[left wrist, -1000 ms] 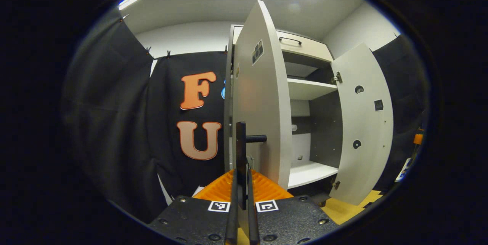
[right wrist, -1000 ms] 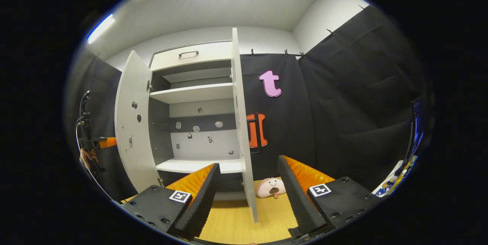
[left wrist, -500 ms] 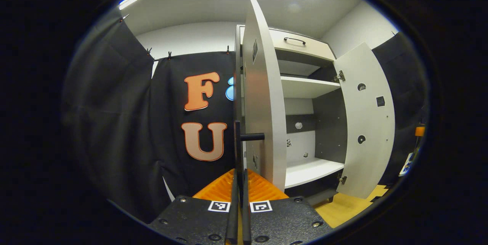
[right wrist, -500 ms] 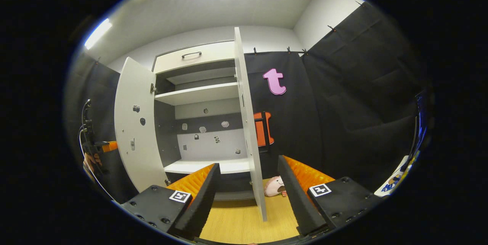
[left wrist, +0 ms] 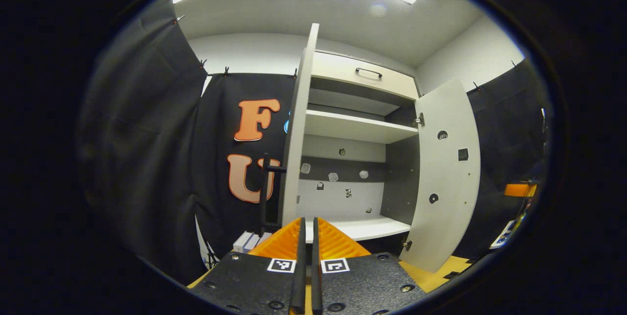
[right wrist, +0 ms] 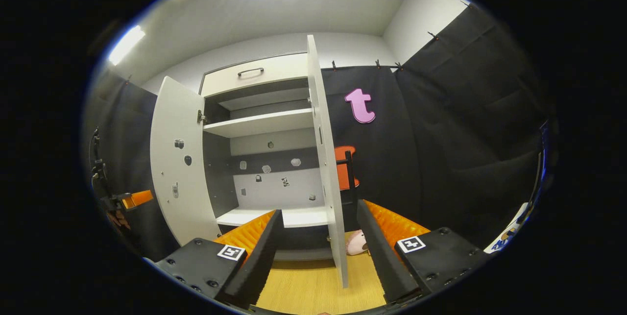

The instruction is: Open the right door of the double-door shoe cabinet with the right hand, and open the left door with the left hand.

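A white-walled booth hung with black cloth holds a pale shoe cabinet (left wrist: pixel 360 77) standing on a yellow wood-look floor (right wrist: pixel 313 288), with ceiling lights overhead.

In the left gripper view, both doors stand swung out and the shelves inside are exposed. The left door (left wrist: pixel 295 133) is seen nearly edge-on, rising just above and slightly left of the left gripper (left wrist: pixel 306 236). Its black bar handle (left wrist: pixel 265 190) sits on the door's outer face, left of the door edge and up-left of the fingertips, apart from them. The gripper's two fingers (left wrist: pixel 300 266) are drawn together with only a thin slit between them and nothing clamped. The right door (left wrist: pixel 443 173) hangs open on the far side of the cabinet, well apart from this gripper. An orange part of the other gripper (left wrist: pixel 519 189) shows near the right rim, past that door.

In the right gripper view, the right gripper (right wrist: pixel 318 236) has its fingers (right wrist: pixel 262 251) spread wide. The right door (right wrist: pixel 325 158) is edge-on, and its lower edge falls in the gap between the fingers without touching either. Its handle (right wrist: pixel 349 178) shows dark on the far face. The left door (right wrist: pixel 179 158) stands open at the left, with the left gripper (right wrist: pixel 122 200) beyond it near the rim. A small pink plush (right wrist: pixel 355 244) lies on the floor behind the right door.
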`<state>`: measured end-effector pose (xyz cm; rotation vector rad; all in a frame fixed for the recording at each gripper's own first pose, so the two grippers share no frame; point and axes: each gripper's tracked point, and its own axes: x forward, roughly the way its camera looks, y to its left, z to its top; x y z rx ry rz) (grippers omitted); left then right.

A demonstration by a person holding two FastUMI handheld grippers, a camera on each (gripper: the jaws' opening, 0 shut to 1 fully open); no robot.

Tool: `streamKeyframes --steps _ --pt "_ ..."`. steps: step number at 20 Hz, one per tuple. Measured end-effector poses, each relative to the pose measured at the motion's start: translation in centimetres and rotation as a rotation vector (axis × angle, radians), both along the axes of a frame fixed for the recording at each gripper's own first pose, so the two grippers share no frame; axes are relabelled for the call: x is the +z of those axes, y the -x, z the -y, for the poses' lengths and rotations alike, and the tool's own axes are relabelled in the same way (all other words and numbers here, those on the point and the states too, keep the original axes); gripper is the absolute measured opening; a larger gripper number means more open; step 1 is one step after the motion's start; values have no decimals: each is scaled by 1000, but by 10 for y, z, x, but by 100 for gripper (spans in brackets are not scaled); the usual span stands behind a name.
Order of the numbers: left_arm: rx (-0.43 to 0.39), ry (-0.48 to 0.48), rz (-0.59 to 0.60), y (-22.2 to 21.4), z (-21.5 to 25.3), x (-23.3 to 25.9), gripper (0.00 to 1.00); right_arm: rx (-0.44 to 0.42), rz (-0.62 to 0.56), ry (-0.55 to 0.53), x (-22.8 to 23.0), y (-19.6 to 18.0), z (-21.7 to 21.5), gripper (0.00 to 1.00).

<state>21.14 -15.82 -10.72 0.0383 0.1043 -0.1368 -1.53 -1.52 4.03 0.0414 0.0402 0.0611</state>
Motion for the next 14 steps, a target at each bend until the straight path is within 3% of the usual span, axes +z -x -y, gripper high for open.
streamKeyframes --steps 4,9,11,12,14 --pt "-38 23 -24 8 27 -10 5 29 -1 -58 3 -6 4 97" --pt "-43 67 -34 16 62 -20 6 40 16 -52 13 -6 23 97" --pt "-12 63 -22 21 75 -23 19 67 30 -56 18 -4 26 100" --pt "4 66 -5 19 83 -22 25 75 34 -53 19 -2 31 93" --pt "19 103 20 25 97 -18 46 84 43 -36 19 0 43 97"
